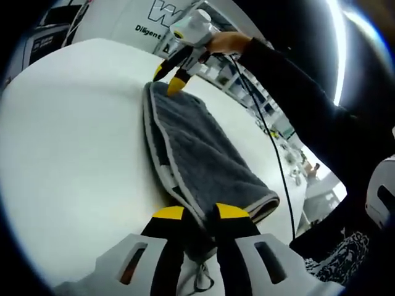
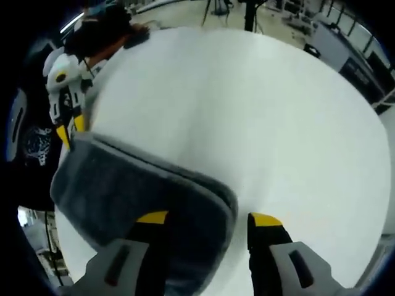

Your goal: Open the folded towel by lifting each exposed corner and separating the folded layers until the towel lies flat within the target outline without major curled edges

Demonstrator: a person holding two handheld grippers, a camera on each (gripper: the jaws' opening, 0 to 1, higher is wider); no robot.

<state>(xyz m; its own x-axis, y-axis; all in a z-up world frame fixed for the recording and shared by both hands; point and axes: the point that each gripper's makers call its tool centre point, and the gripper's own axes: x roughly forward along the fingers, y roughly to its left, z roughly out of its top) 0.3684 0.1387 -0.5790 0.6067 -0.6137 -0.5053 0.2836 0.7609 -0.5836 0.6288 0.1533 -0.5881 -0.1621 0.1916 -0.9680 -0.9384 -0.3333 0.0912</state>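
**What I cannot make out**

In the left gripper view my left gripper (image 1: 200, 216) covers the near corner of the towel (image 1: 203, 154), so I cannot tell whether it grips the cloth. The wall lettering (image 1: 154, 21) is cut off. In the right gripper view the towel's near end is blurred, and one jaw of my right gripper (image 2: 210, 219) hides behind it.

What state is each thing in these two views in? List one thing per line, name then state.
Towel: grey, still folded in layers, lying on the table, not flat.
Left gripper: at the towel's near end, jaws close together with the hem between them.
Right gripper: jaws open, at the towel's other end, one jaw over the cloth.
Table: white, bare around the towel.
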